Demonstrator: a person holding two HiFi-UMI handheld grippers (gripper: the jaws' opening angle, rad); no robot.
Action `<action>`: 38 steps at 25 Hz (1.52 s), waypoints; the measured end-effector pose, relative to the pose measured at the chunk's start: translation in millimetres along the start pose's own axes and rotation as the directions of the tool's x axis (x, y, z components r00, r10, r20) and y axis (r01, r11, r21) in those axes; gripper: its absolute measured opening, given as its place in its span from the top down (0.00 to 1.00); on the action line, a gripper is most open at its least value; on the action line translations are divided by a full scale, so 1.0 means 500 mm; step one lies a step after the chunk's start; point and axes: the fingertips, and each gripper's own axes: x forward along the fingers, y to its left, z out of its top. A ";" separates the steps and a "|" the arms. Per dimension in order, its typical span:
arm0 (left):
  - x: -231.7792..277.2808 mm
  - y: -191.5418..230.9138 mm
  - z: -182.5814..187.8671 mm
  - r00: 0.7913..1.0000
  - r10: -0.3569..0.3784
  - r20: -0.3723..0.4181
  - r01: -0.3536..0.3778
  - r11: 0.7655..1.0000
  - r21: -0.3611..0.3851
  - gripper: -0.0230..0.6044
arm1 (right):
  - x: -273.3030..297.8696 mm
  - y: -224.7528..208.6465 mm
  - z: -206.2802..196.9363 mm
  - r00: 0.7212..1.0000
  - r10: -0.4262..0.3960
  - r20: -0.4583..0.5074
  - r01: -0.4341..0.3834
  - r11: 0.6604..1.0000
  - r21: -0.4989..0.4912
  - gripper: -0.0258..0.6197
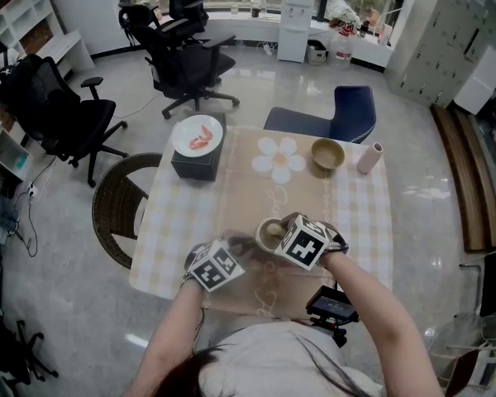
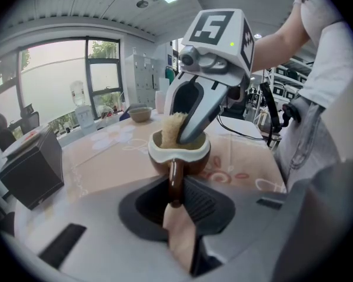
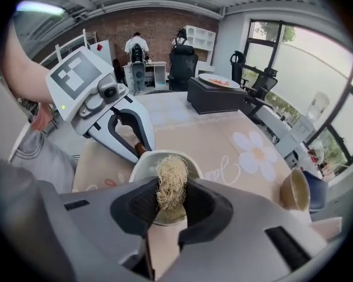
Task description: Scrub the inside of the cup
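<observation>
Bare forearms reach from the bottom of the head view over a cloth-covered counter, each hand working a tool capped with a cube of square markers.

The cup, brown outside with a cream rim and lining, stands upright between the two tools, over the beige runner near the counter's front edge. Whether it rests on the cloth or is held just clear of it cannot be told.

The left tool is clamped on the cup's handle, one jaw pressed to each side of the brown loop. The right tool is closed on a scrubber, a bundle of pale, straw-like fibres. It points steeply down into the cup's mouth, and the fibres dip below the rim.

Farther back on the runner, a white flower print lies beside a tan bowl. A pale pink tumbler stands just to the bowl's right. At the far left corner, a black box carries a white plate with something red on it.

A blue chair is drawn up at the far side of the counter, and a wicker chair at its left.
</observation>
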 end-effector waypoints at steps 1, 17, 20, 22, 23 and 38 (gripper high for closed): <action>0.000 0.000 0.000 1.000 0.001 0.000 -0.001 1.000 0.000 0.87 | 0.000 0.006 0.000 0.999 0.035 -0.006 -0.035 0.999 0.014 0.82; -0.004 -0.001 0.006 1.000 0.007 0.005 -0.007 1.000 0.003 0.87 | -0.006 -0.028 0.003 0.999 -0.036 -0.028 0.035 0.998 -0.049 0.82; -0.005 -0.003 0.009 1.000 0.005 0.006 -0.005 1.000 0.004 0.87 | -0.001 -0.024 -0.006 0.997 -0.023 -0.080 0.019 0.999 -0.047 0.82; -0.006 -0.003 0.010 1.000 0.005 0.005 -0.005 1.000 0.005 0.87 | -0.001 -0.020 -0.012 0.991 0.016 -0.131 -0.020 0.999 -0.034 0.82; -0.006 -0.003 0.011 1.000 0.005 0.004 -0.005 1.000 0.005 0.87 | -0.002 -0.018 -0.015 0.987 0.038 -0.156 -0.044 0.999 -0.032 0.82; -0.006 -0.004 0.013 1.000 0.006 -0.007 -0.006 1.000 0.000 0.87 | -0.011 0.025 -0.009 0.945 0.319 0.074 -0.323 0.868 0.378 0.82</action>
